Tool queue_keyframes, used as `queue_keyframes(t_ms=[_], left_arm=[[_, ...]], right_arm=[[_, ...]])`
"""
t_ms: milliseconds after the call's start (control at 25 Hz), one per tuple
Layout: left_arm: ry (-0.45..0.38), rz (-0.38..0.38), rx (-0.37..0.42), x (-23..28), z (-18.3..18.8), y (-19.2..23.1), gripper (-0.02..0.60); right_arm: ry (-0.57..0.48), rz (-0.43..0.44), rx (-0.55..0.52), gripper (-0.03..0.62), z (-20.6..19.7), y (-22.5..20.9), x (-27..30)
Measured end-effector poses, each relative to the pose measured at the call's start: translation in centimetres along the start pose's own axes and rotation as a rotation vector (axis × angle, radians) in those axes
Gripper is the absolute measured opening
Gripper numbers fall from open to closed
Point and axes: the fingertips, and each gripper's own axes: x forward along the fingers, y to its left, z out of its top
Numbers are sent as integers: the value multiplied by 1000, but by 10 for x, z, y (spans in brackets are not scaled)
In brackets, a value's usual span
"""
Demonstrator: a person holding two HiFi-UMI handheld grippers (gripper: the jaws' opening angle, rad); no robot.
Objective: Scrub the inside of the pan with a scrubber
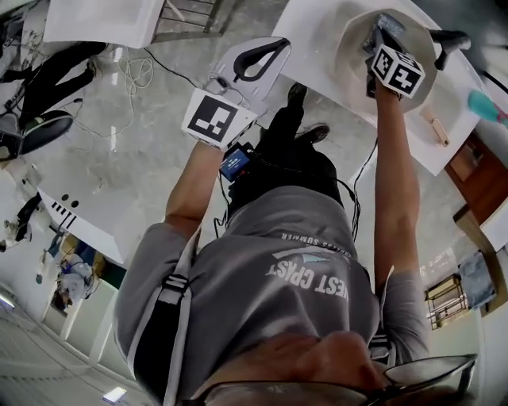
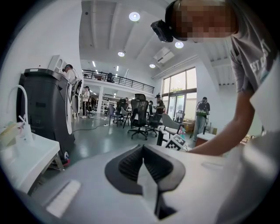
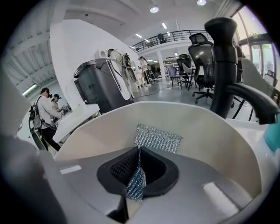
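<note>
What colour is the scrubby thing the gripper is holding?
The scrubber is a shiny silver-grey mesh. It shows best in the right gripper view.

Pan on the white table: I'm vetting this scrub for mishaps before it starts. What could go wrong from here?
1. The left gripper hangs shut and empty, off the table, so nothing steadies the pan or its black handle. Scrubbing could slide or spin it.
2. The right gripper pinches the scrubber by only a thin fold, with most of it beyond the jaws. Hard rubbing might pull it free.
</note>
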Motion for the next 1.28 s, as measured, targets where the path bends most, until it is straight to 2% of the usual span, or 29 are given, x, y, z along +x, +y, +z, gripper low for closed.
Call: queue_keyframes(t_ms=[120,280,440,560,680,1000,1120,1280], left_arm=[[9,-5,33,5,-1,0,2],[5,-29,36,18,1,-10,2],[0,-55,40,27,6,-19,2],[-1,-66,44,32,9,-24,2],[5,-78,46,36,8,-27,2],[10,-73,46,36,13,-27,2],[11,-67,45,36,14,-24,2],[11,-55,43,35,9,-14,2]], right_arm=[[52,75,-56,21,-22,27,-4],[128,173,-153,21,-57,61,-19],[215,202,-157,21,-81,61,-39],[311,171,-147,21,-102,37,-47],[352,111,-103,22,-112,-1,-55],[236,-108,10,23,-64,-95,-63],[212,-130,-13,23,-48,-97,-46],[165,-78,-19,23,-26,-68,-15]])
